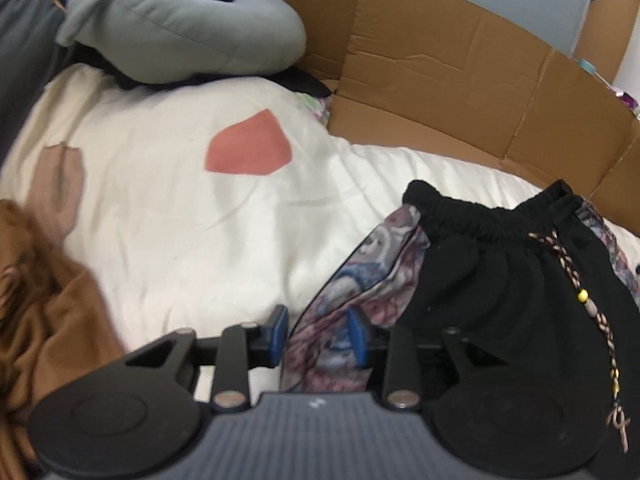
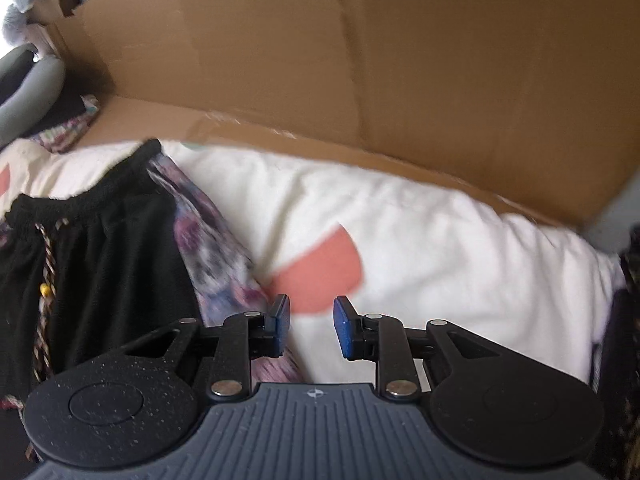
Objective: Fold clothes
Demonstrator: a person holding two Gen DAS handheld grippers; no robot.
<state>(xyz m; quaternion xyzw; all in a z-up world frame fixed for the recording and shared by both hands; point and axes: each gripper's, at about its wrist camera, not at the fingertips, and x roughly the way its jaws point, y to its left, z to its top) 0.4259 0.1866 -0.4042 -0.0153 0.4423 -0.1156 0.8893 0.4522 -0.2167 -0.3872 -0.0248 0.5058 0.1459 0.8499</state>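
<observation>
A pair of black shorts (image 1: pixel 500 280) with patterned purple side panels, an elastic waistband and a braided beaded drawstring lies on a cream bedspread (image 1: pixel 192 232). My left gripper (image 1: pixel 318 334) is open, its blue pads on either side of the patterned left side panel (image 1: pixel 360 276), which runs between them. In the right wrist view the shorts (image 2: pixel 112 264) lie to the left. My right gripper (image 2: pixel 312 328) is open and empty, just right of the shorts' patterned right panel (image 2: pixel 216 264), above a red patch on the bedspread (image 2: pixel 440 260).
A cardboard sheet (image 1: pixel 460 80) stands along the far side of the bed, also in the right wrist view (image 2: pixel 360 60). A grey pillow (image 1: pixel 180 28) lies at the back left. Brown clothing (image 1: pixel 40 312) lies at the left. A dark item (image 2: pixel 624 320) is at the right edge.
</observation>
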